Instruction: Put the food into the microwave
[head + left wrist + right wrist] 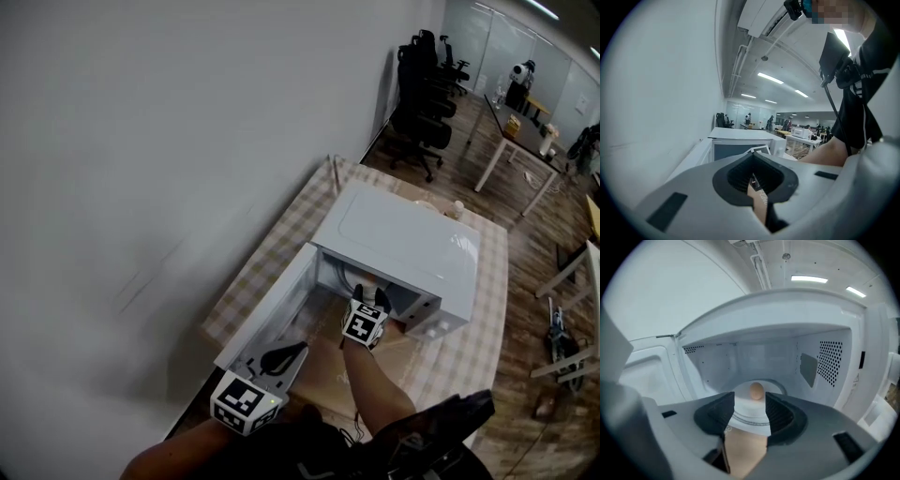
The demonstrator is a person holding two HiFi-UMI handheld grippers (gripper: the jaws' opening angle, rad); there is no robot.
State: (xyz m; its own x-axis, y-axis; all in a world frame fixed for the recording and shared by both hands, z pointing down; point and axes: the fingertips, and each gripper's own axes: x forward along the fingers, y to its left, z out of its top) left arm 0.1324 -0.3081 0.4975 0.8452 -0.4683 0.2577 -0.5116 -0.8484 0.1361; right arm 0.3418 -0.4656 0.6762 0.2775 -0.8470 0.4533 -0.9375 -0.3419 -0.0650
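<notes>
Looking down in the head view, the white microwave (403,239) sits on a checked table (473,361) with its door (272,314) swung wide to the left, which leaves the whole opening clear. The right gripper (370,298) is at the mouth of the cavity, pointing in. The left gripper (286,356) waits at the near left, just beside the door's near end. It is out of the other arm's way and, I judge, well placed to push the door shut. A brown board (323,366) lies in front of the oven.

In the left gripper view the fingertips meet at the far end and clench on nothing. Only a strip of brown surface shows through the slit nearer the camera (probably that board). The microwave stands beyond, with its door edge at the left.

In the right gripper view the jaws stand apart, released. Between and beyond them is the food (756,391), a small rounded tan piece on a white plate (750,420). The plate rests on the middle of the cavity floor, and neither pad appears to press on its rim. I take that central spot as deliberate, so that the plate can turn freely. The spread jaws should let the gripper back out without dragging the plate. The food looks delivered, and the door is not yet closed.
</notes>
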